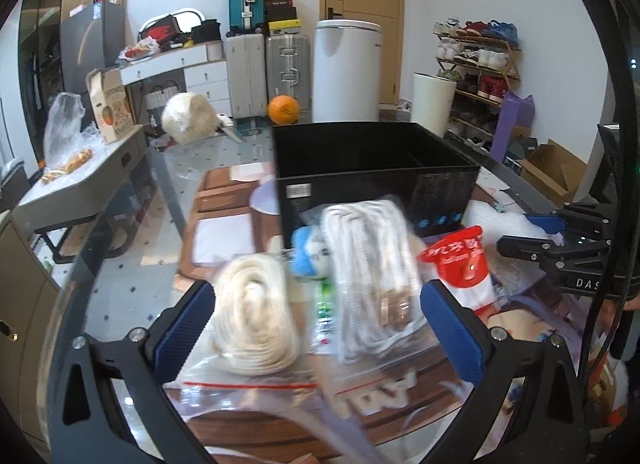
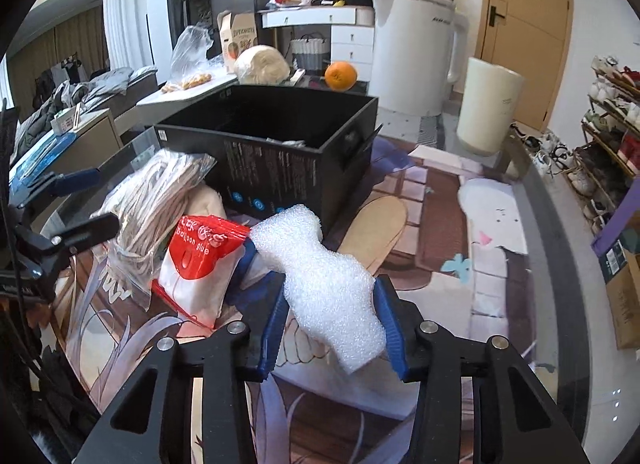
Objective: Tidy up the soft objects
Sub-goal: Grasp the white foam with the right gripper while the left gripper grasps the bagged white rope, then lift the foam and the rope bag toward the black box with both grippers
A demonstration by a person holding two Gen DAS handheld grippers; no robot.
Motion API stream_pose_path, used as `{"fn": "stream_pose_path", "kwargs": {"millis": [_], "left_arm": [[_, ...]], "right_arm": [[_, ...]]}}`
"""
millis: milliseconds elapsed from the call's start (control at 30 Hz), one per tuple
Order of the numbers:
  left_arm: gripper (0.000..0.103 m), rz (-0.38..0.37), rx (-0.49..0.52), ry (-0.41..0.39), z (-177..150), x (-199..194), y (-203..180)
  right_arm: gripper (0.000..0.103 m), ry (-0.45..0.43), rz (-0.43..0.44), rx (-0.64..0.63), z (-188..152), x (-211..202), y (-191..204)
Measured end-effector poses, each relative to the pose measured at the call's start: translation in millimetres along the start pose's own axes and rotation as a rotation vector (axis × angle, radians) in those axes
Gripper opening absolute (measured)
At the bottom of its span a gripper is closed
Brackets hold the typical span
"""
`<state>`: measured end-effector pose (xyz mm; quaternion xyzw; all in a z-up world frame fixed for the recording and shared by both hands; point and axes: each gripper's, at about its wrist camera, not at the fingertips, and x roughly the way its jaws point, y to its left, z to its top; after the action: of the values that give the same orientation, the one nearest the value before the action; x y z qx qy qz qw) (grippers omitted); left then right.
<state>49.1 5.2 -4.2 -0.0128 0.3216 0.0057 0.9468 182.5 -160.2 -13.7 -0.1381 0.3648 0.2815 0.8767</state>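
White cotton rope fills the near left of the glass table (image 1: pixel 132 288): a round coil of cream rope (image 1: pixel 254 318) in a clear zip bag, and just right of it a second bag of rope (image 1: pixel 370 276), blurred in the left wrist view, leaning up toward the black box (image 1: pixel 376 184). The left gripper (image 1: pixel 320 328) is spread wide, its blue pads (image 1: pixel 186 330) flanking both bags without touching either. By my judgement these bundles are light and floppy, and the plastic is slick, so a pinch across the middle of one coil, gathering rope and film together, should hold better than a grab at a loose bag corner. Between the bags sits a small blue and white soft toy (image 1: pixel 310 254), squashy and easy to take anywhere. Further right lies a red and white packet (image 2: pixel 200 268) marked balloon glue, thin and limp. Rightmost, the right gripper (image 2: pixel 332 328) is pinching a white foam piece (image 2: pixel 320 276) at its narrow waist, the near end held between the pads and the far end reaching toward the box's near corner. Foam like this likely weighs almost nothing and dents under pressure, so a gentle squeeze suffices. The open box stands just beyond the pile, seemingly the place for these things.
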Motion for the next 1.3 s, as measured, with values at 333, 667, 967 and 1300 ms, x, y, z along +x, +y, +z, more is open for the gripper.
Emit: {"fn": "stream_pose_path", "kwargs": {"millis": [333,667,967,1300], "left_arm": [[0.103,-0.001,0.025,0.049,9,22,-26],[0.081,-0.009,0.020,0.099,10,34,-27],[0.036,-0.109,0.013,0.045,8,23,-23],[0.036,-0.100,-0.031,-0.062,7,-7,-7]], "right_arm": [[0.043,-0.037,-0.021,0.033,0,-11,-11],[0.043,-0.074,-0.011,0.026,2,-16,-7],[0.043,-0.125,-0.001,0.009,6,-27,-2],[0.043,-0.184,0.016,0.007,12,-40,4]]}}
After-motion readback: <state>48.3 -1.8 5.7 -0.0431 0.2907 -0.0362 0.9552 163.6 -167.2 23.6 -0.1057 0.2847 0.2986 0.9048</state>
